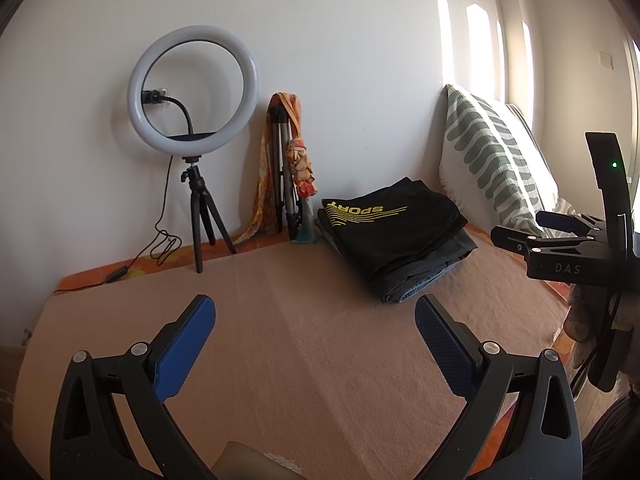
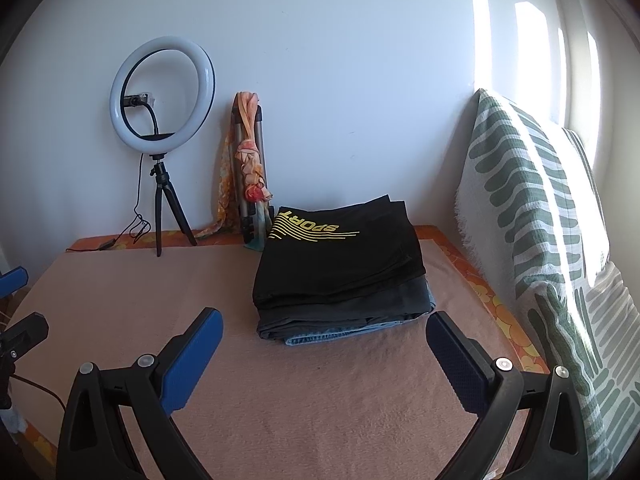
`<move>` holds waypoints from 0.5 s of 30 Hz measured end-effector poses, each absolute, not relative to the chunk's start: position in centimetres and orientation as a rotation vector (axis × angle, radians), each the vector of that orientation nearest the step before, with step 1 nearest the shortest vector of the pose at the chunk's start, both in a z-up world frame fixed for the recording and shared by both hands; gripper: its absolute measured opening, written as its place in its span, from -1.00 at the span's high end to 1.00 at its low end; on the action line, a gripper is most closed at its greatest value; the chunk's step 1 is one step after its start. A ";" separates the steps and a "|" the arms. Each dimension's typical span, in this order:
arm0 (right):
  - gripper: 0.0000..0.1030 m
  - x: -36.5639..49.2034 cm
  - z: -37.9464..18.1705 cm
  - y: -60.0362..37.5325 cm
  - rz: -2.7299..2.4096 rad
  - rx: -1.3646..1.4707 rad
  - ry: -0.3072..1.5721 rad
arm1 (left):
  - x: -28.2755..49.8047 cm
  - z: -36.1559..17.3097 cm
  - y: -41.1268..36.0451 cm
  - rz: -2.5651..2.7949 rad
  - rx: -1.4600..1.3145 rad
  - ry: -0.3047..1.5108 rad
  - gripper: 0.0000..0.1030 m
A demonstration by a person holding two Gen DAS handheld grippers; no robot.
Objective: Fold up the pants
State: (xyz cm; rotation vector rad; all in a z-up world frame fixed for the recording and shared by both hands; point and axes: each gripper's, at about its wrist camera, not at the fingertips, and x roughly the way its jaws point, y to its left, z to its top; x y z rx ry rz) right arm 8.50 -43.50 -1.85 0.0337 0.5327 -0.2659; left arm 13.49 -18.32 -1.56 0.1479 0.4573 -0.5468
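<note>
My left gripper [image 1: 315,320] and right gripper [image 2: 324,334] are both spread wide and hold nothing above the tan blanket [image 2: 140,292], their bases cut off by the lower frame edge. The folded black pants [image 2: 340,264] top a stack at centre frame, SPORT print inverted, long axis running lower left to upper right. The garments beneath show only edges.

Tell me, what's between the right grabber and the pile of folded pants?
Nothing but bare blanket. In the right wrist view, the open right gripper hovers just short of the folded pants stack, with only peach fabric in that gap.
</note>
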 end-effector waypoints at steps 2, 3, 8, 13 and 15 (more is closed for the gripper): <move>-1.00 8.5 -1.8 -43.4 -0.265 0.037 0.534 | 13.5 -1.6 -18.3 -0.546 0.148 0.456 -0.94; -1.00 8.5 -1.8 -43.4 -0.265 0.037 0.534 | 13.4 -1.6 -18.3 -0.546 0.149 0.455 -0.94; -1.00 8.6 -1.8 -43.3 -0.262 0.038 0.535 | 13.4 -1.5 -18.3 -0.545 0.150 0.455 -0.94; -1.00 8.7 -1.8 -43.2 -0.257 0.041 0.536 | 13.3 -1.5 -18.3 -0.544 0.149 0.454 -0.94; -1.00 8.6 -1.8 -43.2 -0.256 0.041 0.536 | 13.3 -1.5 -18.3 -0.542 0.150 0.452 -0.94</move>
